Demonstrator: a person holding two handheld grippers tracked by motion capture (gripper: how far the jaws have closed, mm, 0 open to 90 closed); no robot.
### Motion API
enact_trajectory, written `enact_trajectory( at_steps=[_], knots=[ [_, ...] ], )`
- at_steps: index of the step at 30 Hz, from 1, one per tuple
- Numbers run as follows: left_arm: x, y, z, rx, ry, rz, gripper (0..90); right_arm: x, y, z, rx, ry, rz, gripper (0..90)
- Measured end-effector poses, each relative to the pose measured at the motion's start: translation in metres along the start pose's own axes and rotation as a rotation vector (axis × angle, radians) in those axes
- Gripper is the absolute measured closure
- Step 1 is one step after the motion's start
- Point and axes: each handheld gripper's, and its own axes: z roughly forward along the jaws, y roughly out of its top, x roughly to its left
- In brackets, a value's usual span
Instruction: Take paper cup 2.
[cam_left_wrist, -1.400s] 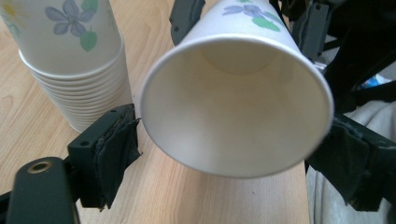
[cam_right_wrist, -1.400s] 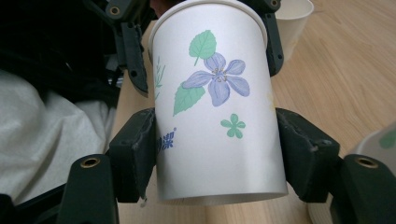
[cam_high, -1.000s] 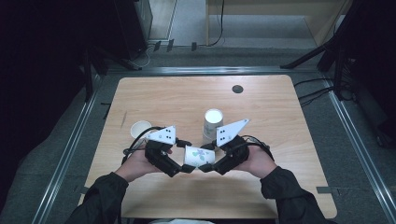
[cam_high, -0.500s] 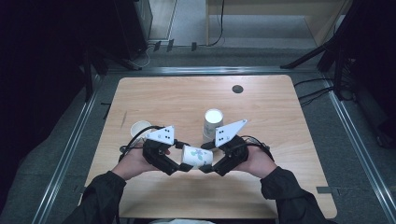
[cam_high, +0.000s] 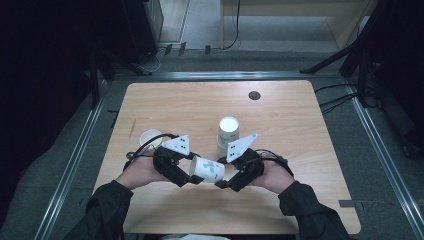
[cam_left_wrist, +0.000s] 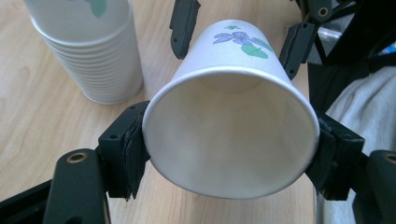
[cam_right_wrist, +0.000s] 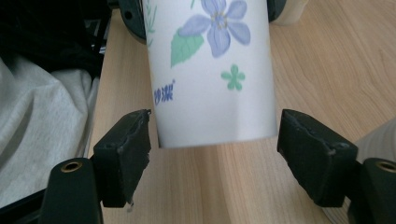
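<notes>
— Since a second ago, what is changing?
— Very little in position: both hands are staying near the front edge of the bench (cam_high: 300, 115), and the paper cup (cam_high: 207, 169) is still lying on its side between them. Over that second the left gripper (cam_high: 192, 176) has been closing and the right gripper (cam_high: 223, 183) has been opening.
— How is the left gripper sitting now?
— In the left gripper view its pads (cam_left_wrist: 133, 147) are pressing on either side of the cup's open rim, so it is pinching the paper cup (cam_left_wrist: 231, 126).
— And the right one?
— In the right gripper view its jaws are standing spread on either side of the cup's base end, a gap showing on each side of the flowered wall (cam_right_wrist: 210, 70); they are not pressing it.
— Anything else on the bench?
— A stack of cups (cam_high: 228, 135) is standing upright just behind the right gripper, and a single cup (cam_high: 150, 138) is sitting behind the left hand (cam_high: 142, 172). A dark round spot (cam_high: 254, 95) is lying toward the far edge.
</notes>
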Motion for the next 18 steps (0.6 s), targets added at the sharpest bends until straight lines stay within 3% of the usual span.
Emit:
enact_trajectory(
  at_steps=[6,18],
  knots=[
    [0.002,0.003,0.011,0.083,-0.027,-0.018,25.5,0.002,-0.002,0.006,0.015,-0.001,-0.003,26.4],
    [-0.001,0.011,0.028,0.167,-0.007,0.016,25.5,0.001,-0.010,0.015,0.054,-0.001,0.013,28.0]
  ],
)
